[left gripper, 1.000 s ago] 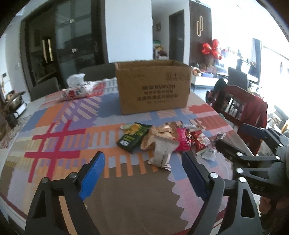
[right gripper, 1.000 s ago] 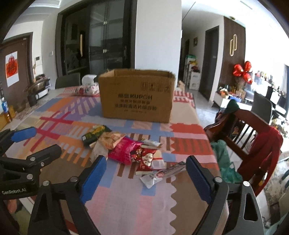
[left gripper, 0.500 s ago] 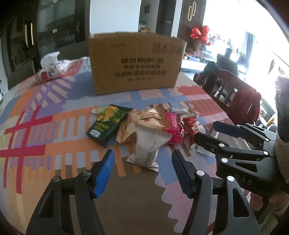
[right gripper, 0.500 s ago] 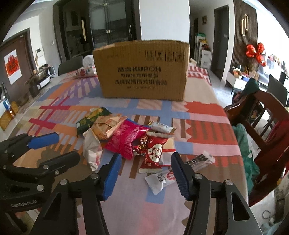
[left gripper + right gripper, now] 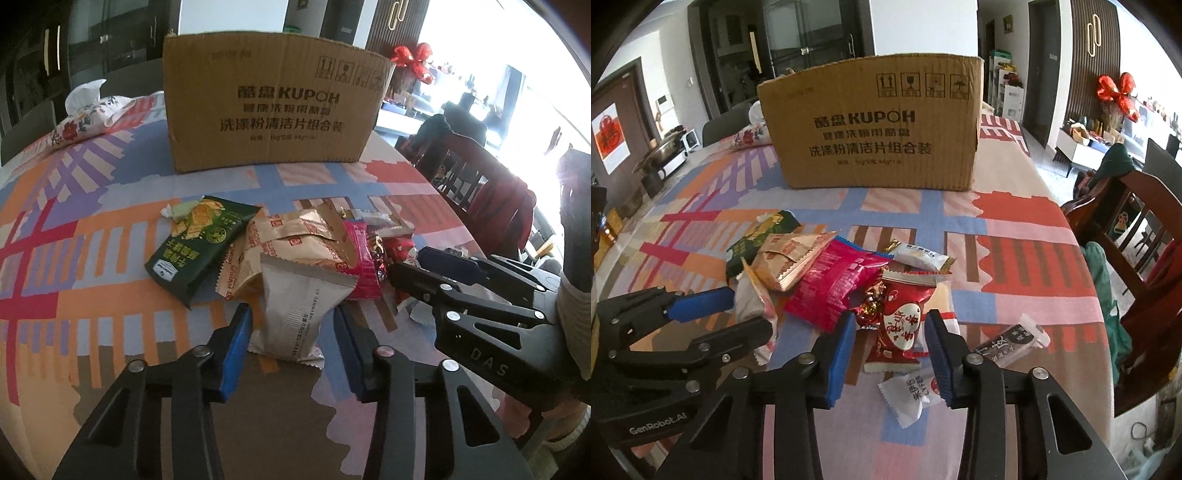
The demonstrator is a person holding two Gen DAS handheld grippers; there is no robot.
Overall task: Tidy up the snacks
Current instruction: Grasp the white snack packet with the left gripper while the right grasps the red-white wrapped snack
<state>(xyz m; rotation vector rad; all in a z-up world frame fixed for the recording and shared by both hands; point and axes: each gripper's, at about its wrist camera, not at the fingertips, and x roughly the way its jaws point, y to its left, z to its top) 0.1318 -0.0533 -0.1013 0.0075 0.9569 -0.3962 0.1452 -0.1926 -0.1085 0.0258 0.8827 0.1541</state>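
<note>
The silver-white foil snack bag (image 5: pixel 295 314) lies at the near edge of the snack pile on the striped cloth table (image 5: pixel 92 258). It looks light, puffy and slippery, so a hold across its flat lower end seems best. The left gripper (image 5: pixel 293 339) is open, one blue finger on each side of the bag. The right gripper (image 5: pixel 890 347) is open too, around the red snack packet (image 5: pixel 901 325), which looks soft and crinkly. Behind the pile stands the brown cardboard box (image 5: pixel 273 103).

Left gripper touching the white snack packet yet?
Cannot tell. In the left wrist view the left gripper fingers flank the white snack packet; neither contact nor a clear gap shows.
</note>
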